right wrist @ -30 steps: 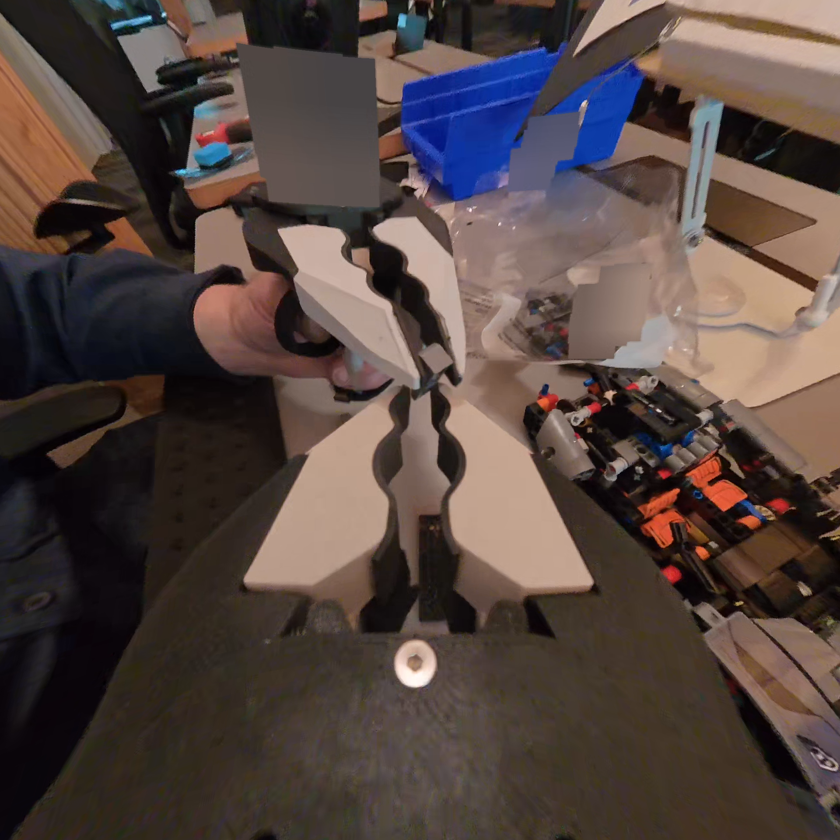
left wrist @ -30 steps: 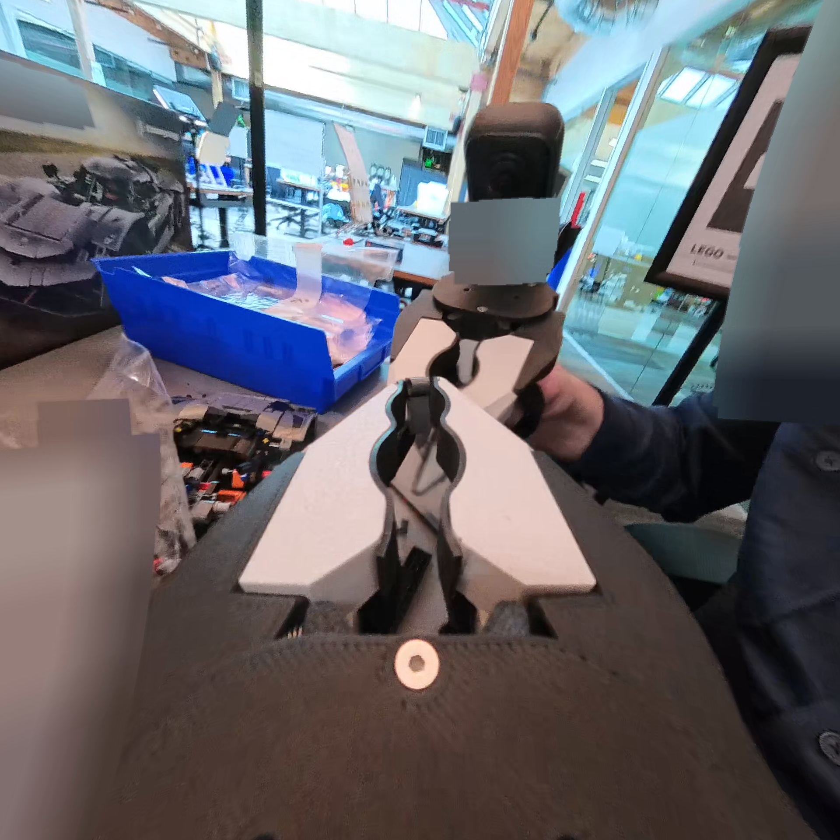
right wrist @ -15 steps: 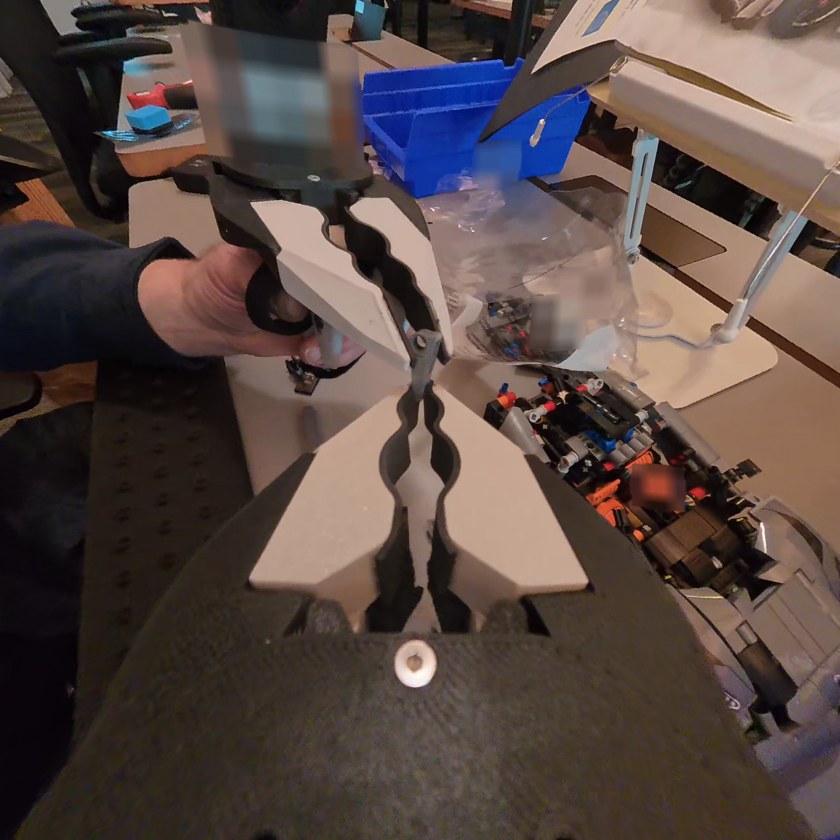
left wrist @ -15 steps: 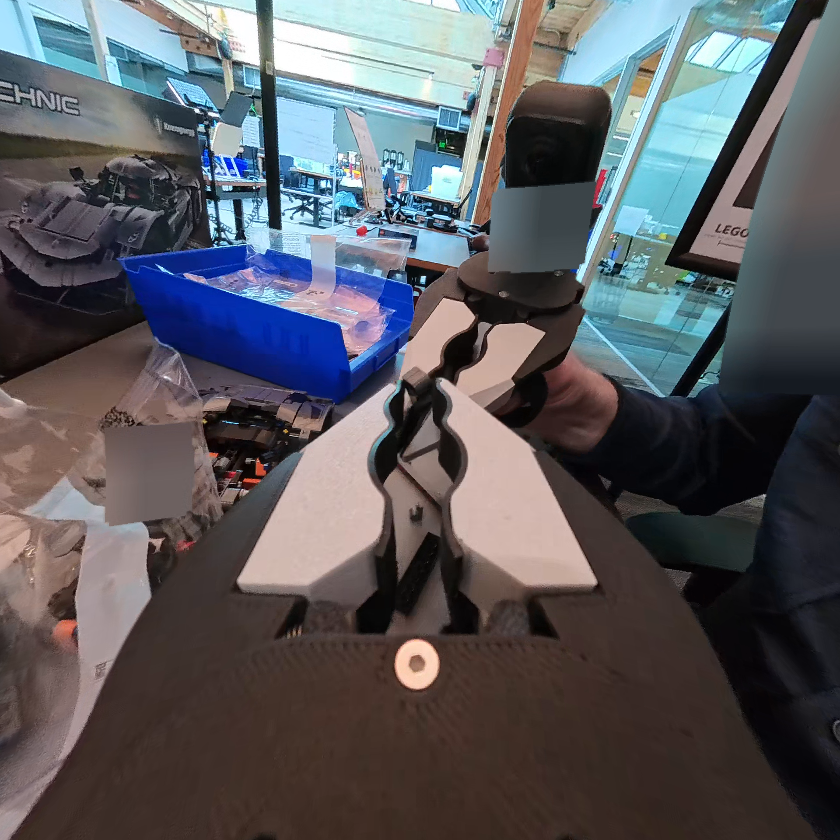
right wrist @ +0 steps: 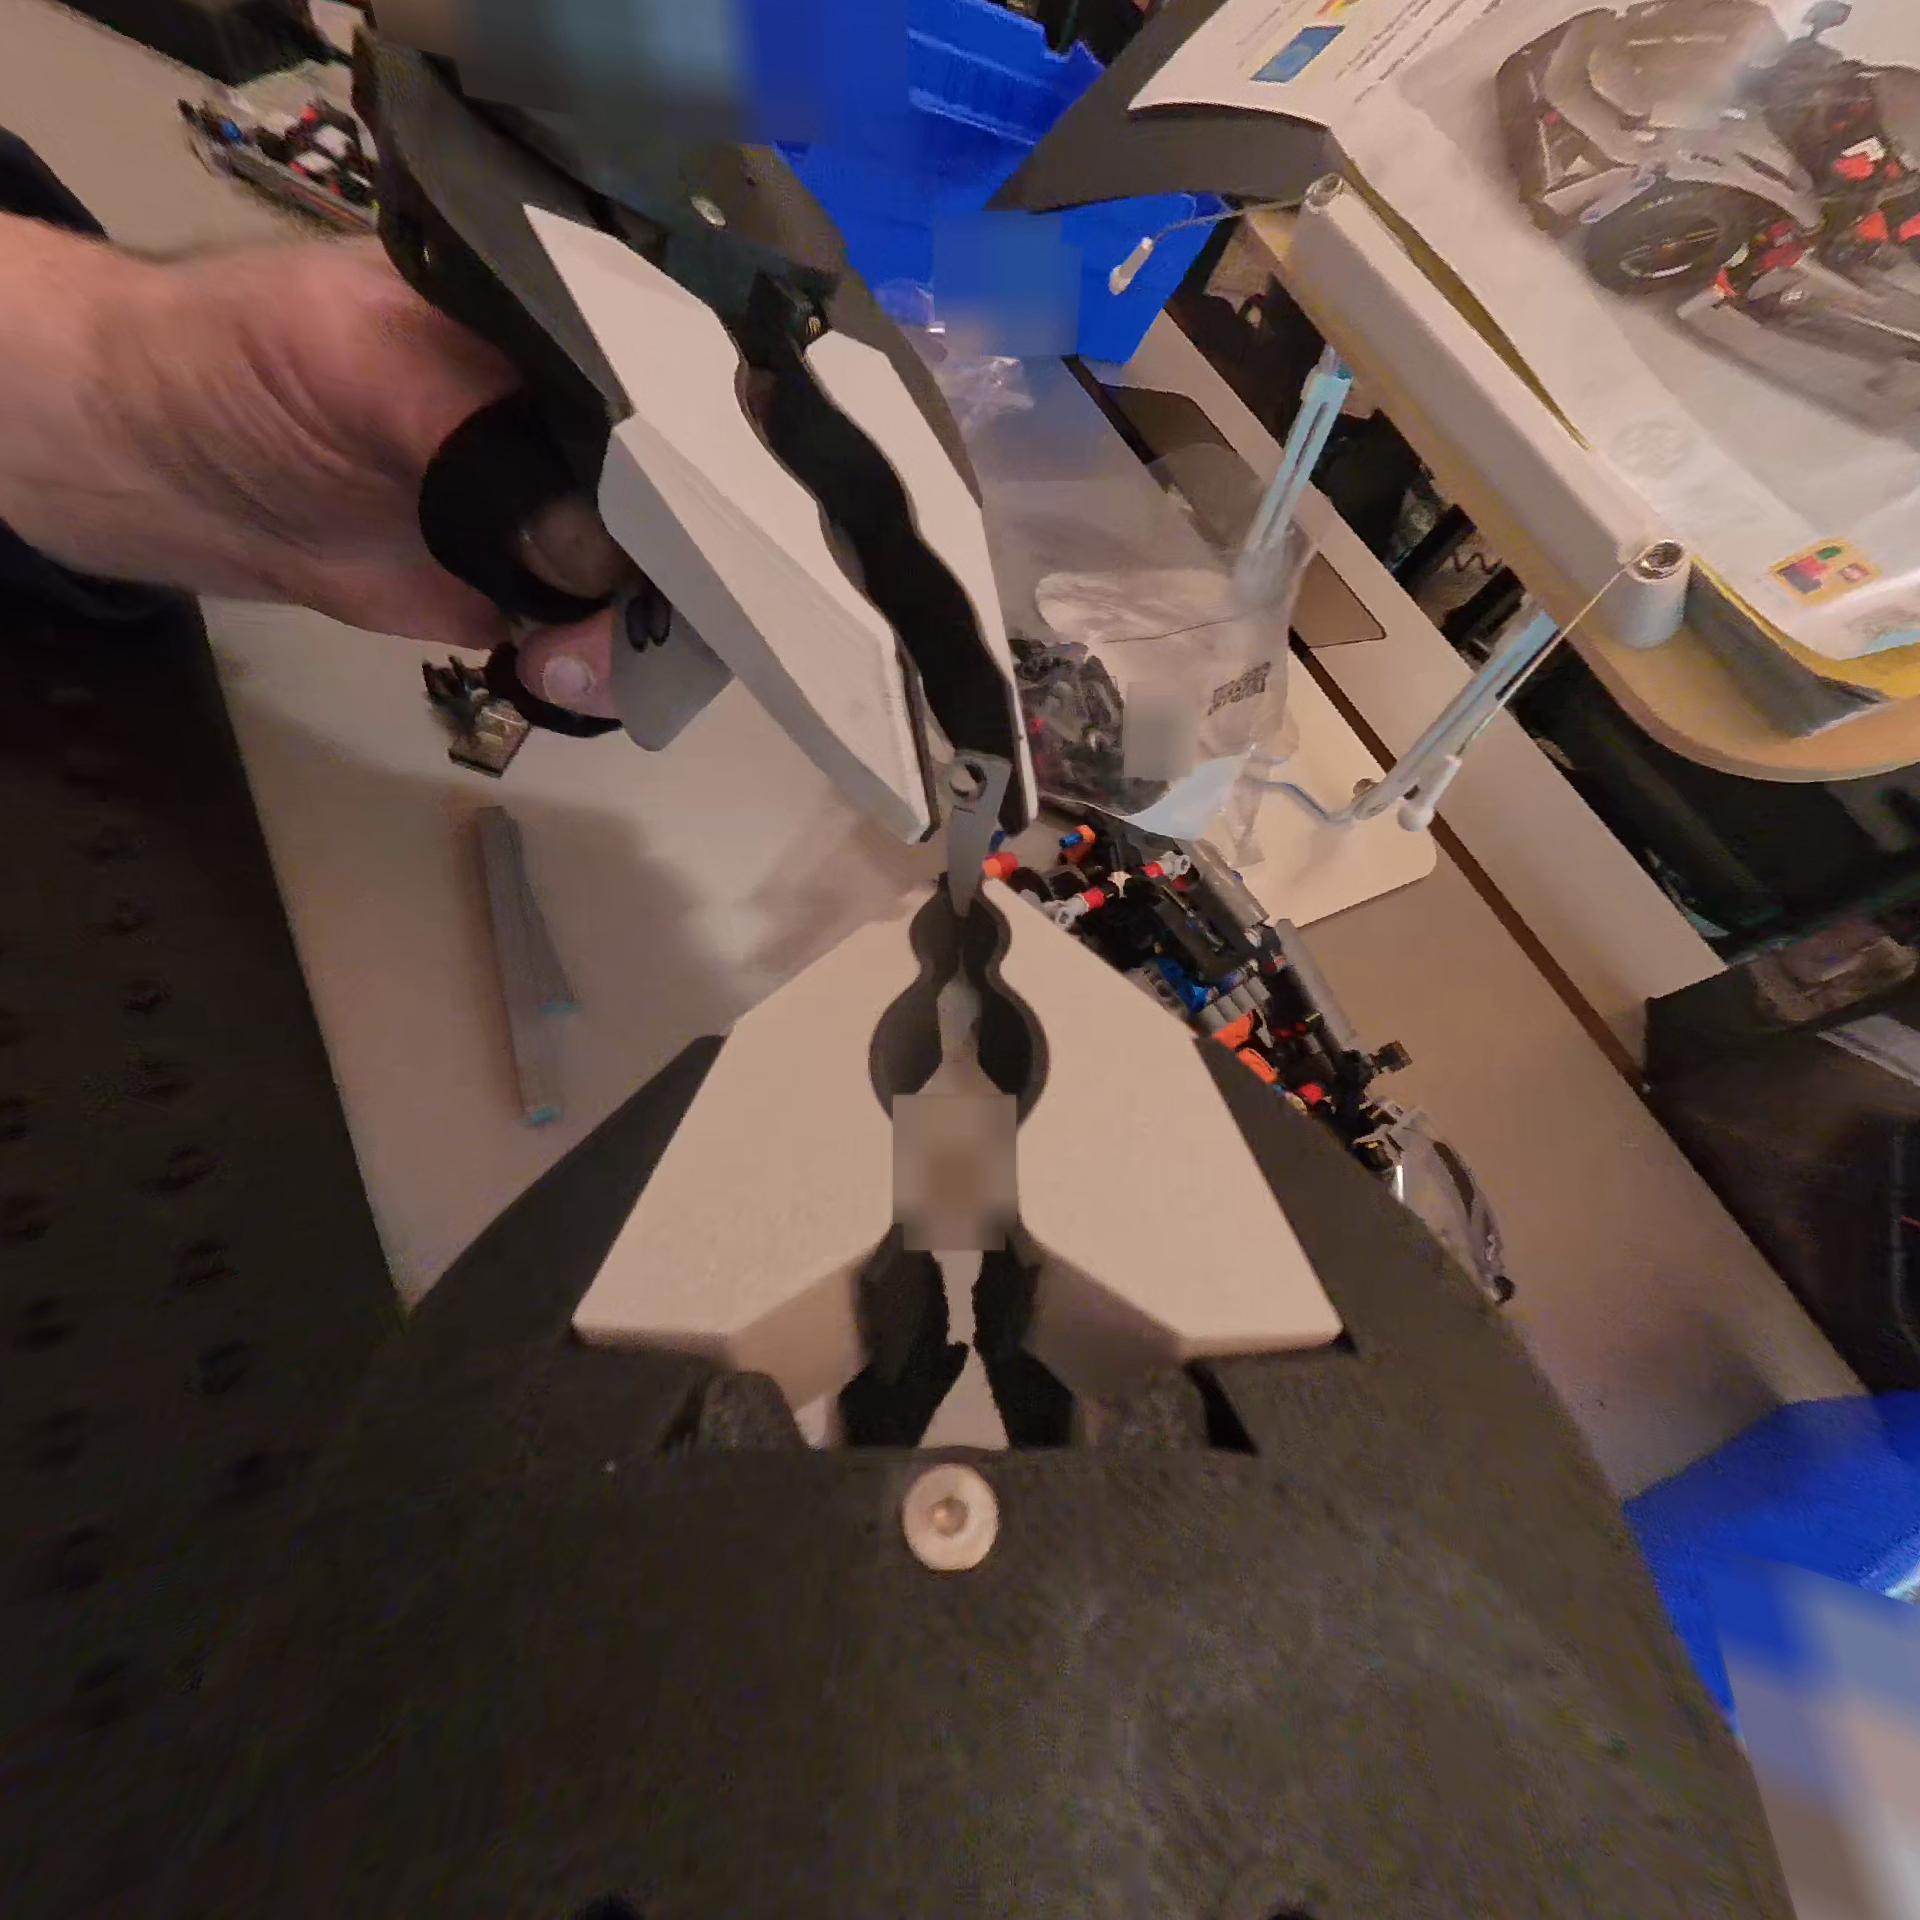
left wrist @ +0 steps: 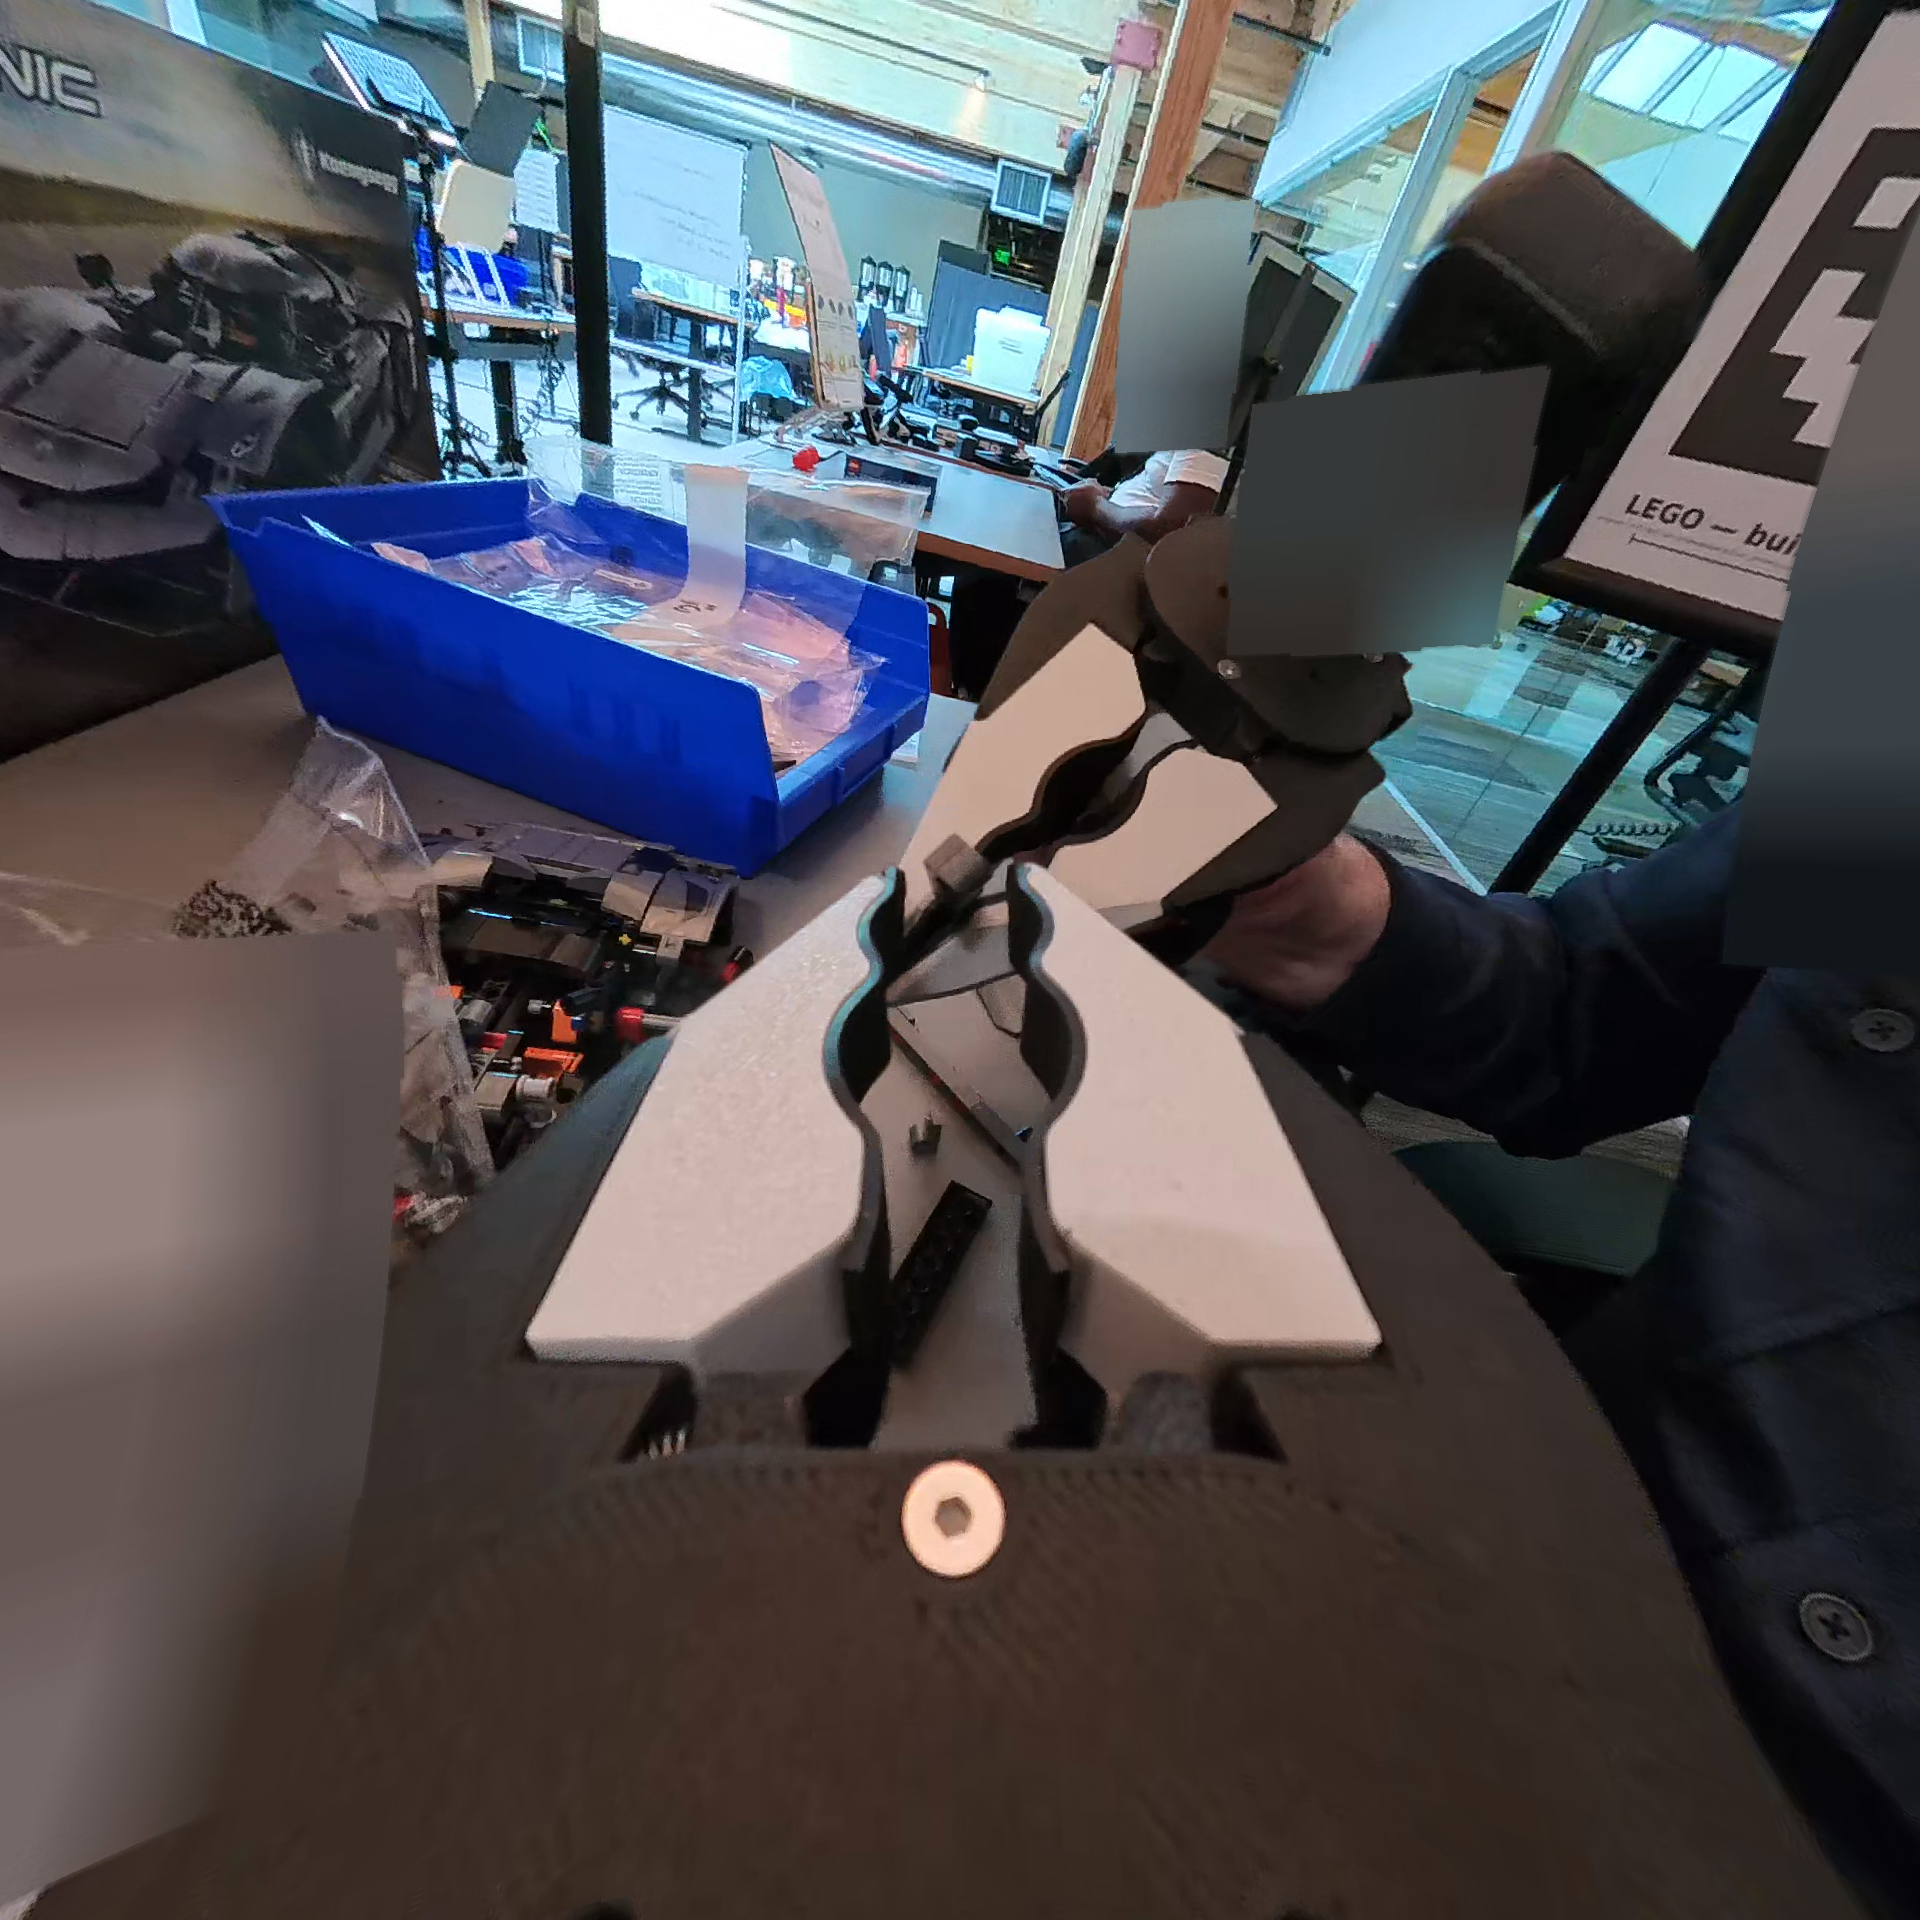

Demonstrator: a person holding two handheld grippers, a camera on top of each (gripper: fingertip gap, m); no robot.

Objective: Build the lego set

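Note:
A thin grey lego piece hangs in the air between the two grippers. My right gripper is shut on its lower end. My left gripper comes in from the upper left, its jaws a little apart on either side of the piece's upper end. In the left wrist view the piece sits just past my left gripper, pinched by the right gripper. The partly built dark car model lies on the table under them; it also shows in the left wrist view.
A blue bin of plastic bags stands at the back. A clear bag of parts lies by the model. An open instruction booklet rests on a stand. A long grey piece and a black strip lie loose on the table.
My right gripper has closed on the piece's lower end. My left jaws have parted slightly around its upper end. Both grippers have lifted and tilted together.

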